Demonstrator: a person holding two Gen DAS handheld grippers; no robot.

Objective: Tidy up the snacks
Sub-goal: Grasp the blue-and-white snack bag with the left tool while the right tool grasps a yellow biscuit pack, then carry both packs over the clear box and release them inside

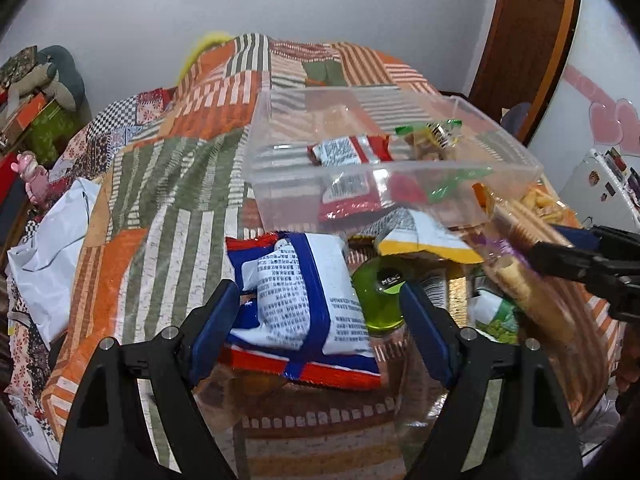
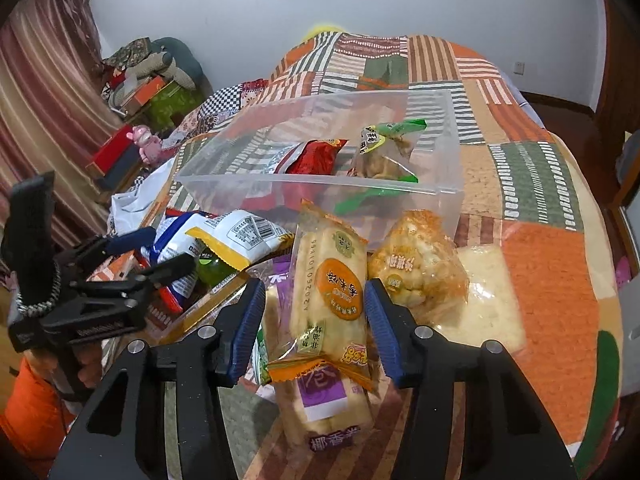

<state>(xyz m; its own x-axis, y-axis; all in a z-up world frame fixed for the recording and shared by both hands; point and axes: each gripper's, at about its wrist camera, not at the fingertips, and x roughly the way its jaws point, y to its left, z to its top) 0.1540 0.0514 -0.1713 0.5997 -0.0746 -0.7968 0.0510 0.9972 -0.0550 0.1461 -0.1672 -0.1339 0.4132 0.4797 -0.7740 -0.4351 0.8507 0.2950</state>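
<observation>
A clear plastic bin [image 1: 280, 200] [image 2: 448, 152] sits on the quilted bed and holds a red packet [image 1: 352, 152] [image 2: 316, 160] and a green-edged packet [image 1: 432, 140] [image 2: 384, 152]. My left gripper [image 1: 320, 312] is open, its fingers either side of a blue-and-white bag [image 1: 296, 292] lying on a red-and-blue packet. My right gripper [image 2: 316, 316] is open around an orange-edged rice cracker pack [image 2: 328, 292], which lies on a purple-labelled bread pack [image 2: 324, 412]. In the left wrist view the right gripper [image 1: 560, 252] shows beside that cracker pack [image 1: 520, 272].
A green-lidded jar [image 1: 380, 296] [image 2: 212, 272], a yellow-edged white packet [image 1: 420, 236] [image 2: 240, 236] and a puffed-snack bag [image 2: 416, 272] lie in the pile before the bin. A white plastic bag [image 1: 52, 248] lies on the left. Boxes and toys stand beside the bed.
</observation>
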